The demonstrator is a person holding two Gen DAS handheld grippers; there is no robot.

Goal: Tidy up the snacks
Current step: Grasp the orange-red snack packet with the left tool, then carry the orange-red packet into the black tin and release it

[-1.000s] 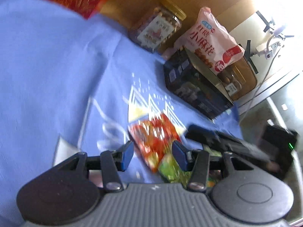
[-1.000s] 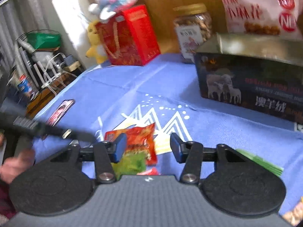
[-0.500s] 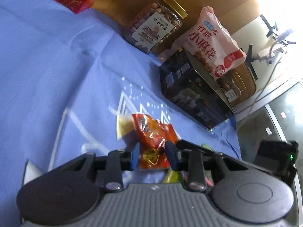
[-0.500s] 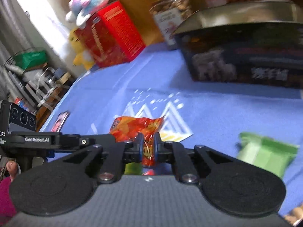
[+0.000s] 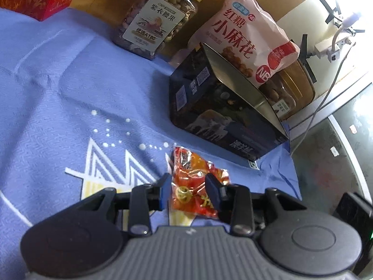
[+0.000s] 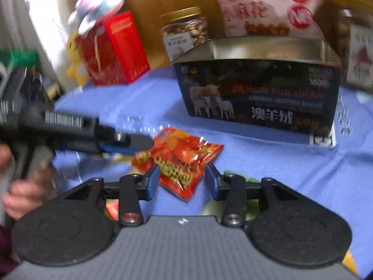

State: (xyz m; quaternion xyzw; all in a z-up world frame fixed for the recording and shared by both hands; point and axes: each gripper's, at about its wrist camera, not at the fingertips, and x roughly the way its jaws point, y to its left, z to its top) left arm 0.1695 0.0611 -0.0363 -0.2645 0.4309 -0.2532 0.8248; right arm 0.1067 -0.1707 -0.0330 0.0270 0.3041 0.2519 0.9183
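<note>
A red-orange snack packet (image 5: 194, 182) lies between my left gripper's (image 5: 188, 190) blue pads, whose jaws stand a little apart around it. In the right wrist view the same packet (image 6: 179, 161) sits between my right gripper's (image 6: 183, 182) open pads, and the left gripper's finger (image 6: 126, 142) touches its left end. An open dark tin box (image 5: 223, 107) printed with sheep stands behind the packet, also in the right view (image 6: 258, 93).
A nut jar (image 5: 156, 21), a pink snack bag (image 5: 247, 39) and a red gift box (image 6: 114, 49) stand at the back on the blue cloth (image 5: 70, 81). A plush toy (image 6: 98, 4) sits on the red box. Green packets (image 6: 233, 207) lie under my right gripper.
My right gripper was shut on the red packet half a second ago and has opened. My left gripper has closed in around the packet and moved toward the tin box.
</note>
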